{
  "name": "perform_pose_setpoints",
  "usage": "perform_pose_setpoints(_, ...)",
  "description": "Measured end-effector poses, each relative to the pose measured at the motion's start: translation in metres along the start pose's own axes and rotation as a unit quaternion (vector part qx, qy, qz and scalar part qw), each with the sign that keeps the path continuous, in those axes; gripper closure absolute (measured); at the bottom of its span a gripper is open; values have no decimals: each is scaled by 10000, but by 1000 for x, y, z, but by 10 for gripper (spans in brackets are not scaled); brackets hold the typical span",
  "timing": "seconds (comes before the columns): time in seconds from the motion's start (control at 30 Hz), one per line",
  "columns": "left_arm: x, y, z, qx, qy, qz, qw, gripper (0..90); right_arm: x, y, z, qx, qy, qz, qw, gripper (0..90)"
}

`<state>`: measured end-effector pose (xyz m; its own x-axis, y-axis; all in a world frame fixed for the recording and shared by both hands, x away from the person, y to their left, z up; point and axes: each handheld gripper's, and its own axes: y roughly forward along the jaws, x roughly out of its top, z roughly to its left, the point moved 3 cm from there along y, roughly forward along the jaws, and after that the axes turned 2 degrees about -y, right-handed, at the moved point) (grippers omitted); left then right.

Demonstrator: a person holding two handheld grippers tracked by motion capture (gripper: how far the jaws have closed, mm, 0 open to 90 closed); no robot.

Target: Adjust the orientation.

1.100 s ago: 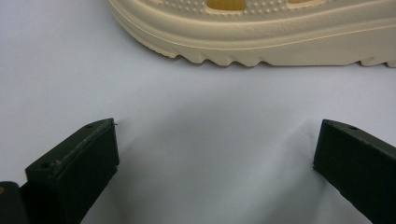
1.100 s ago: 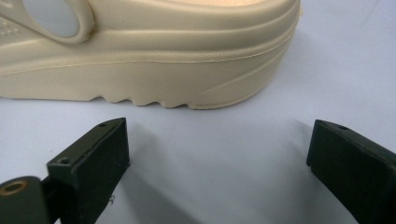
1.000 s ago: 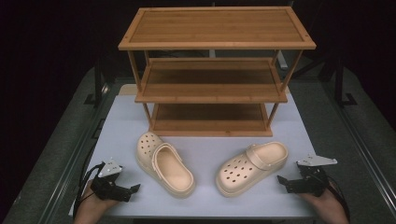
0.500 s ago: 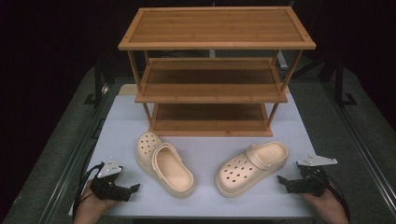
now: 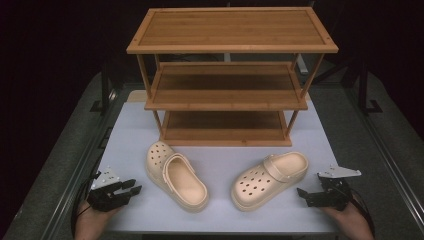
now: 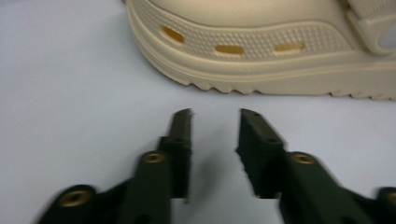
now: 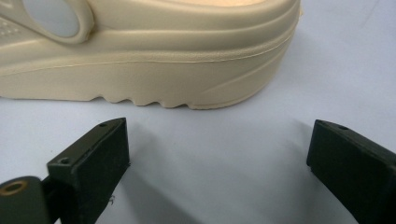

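Two beige clogs lie on the white table. The left clog (image 5: 176,175) has its toe pointing away toward the shelf and its opening facing up; its side (image 6: 261,46) fills the top of the left gripper view. The right clog (image 5: 270,179) lies with its toe toward the front left; its heel (image 7: 154,60) shows in the right gripper view. My left gripper (image 5: 131,188) rests at the front left, jaws a little apart and empty. My right gripper (image 5: 302,193) rests at the front right, jaws wide apart and empty.
A three-tier bamboo shoe rack (image 5: 230,75) stands at the back of the white table (image 5: 220,160), its shelves bare. Dark floor and stand legs (image 5: 370,100) flank the table on both sides.
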<state>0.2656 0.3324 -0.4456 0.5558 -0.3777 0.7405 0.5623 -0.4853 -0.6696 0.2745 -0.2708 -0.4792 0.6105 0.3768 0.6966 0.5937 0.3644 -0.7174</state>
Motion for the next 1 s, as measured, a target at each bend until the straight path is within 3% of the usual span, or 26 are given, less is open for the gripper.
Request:
perform_pose_setpoints(0.07, 4, -2, 2, -1, -117, 29, 9999, 896, 0, 0, 0, 0, 0, -1, 10000, 54)
perform_pose_setpoints(0.1, 8, -4, 3, 66, -139, 67, 9999, 900, 0, 0, 0, 0, 1, 0, 10000, 54)
perform_pose_setpoints(0.23, 14, -3, 5, 150, -63, 111, 9998, 900, 0, 0, 0, 1, 2, 1, 10000, 55)
perform_pose_setpoints(0.63, 33, 6, 33, 221, -315, -121, 9992, 900, 0, 0, 0, 3, 8, -6, 10000, 55)
perform_pose_setpoints(1.0, 54, 24, 36, 158, -199, -209, 9995, 900, 0, 0, 0, 3, 8, -9, 10000, 55)
